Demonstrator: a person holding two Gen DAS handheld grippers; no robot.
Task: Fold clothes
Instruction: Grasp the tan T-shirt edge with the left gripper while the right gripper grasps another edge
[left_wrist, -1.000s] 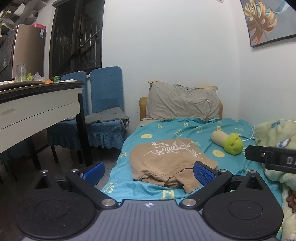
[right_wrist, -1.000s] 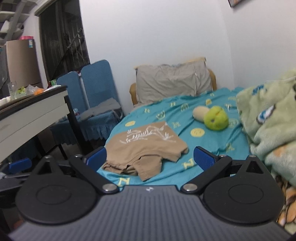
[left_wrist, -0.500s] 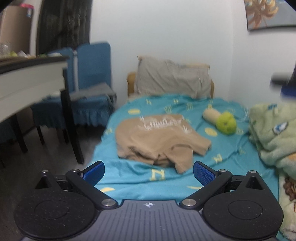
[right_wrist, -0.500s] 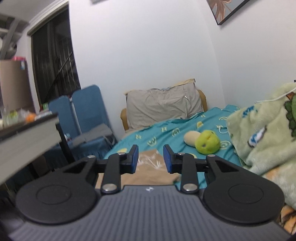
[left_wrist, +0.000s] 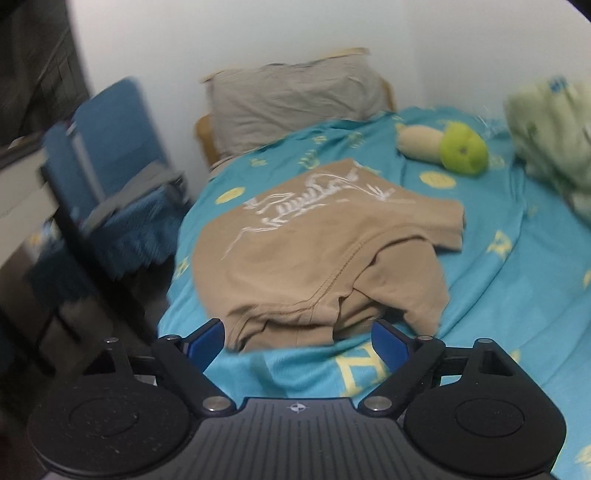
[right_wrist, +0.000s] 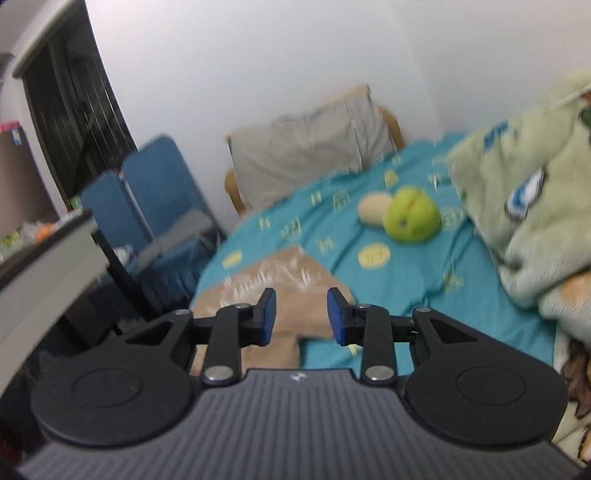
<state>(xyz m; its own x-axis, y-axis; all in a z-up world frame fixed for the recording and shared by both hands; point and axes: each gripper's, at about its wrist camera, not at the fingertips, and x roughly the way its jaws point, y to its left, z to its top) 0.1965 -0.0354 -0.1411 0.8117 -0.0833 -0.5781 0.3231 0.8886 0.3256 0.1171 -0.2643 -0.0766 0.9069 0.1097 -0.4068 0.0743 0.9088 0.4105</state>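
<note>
The shirt lies just ahead of the wide-spread left gripper, nearer than the half-closed, empty right gripper.

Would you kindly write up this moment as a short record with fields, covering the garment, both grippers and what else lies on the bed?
garment: tan shirt with a white print, rumpled, lying on the bed
left gripper: open wide, at the shirt's near hem, holding nothing
right gripper: partly open, empty, above the shirt
bedding: grey pillow at the head, green blanket along the right side
other: green plush toy beyond the shirt
beside bed: blue chairs
</note>
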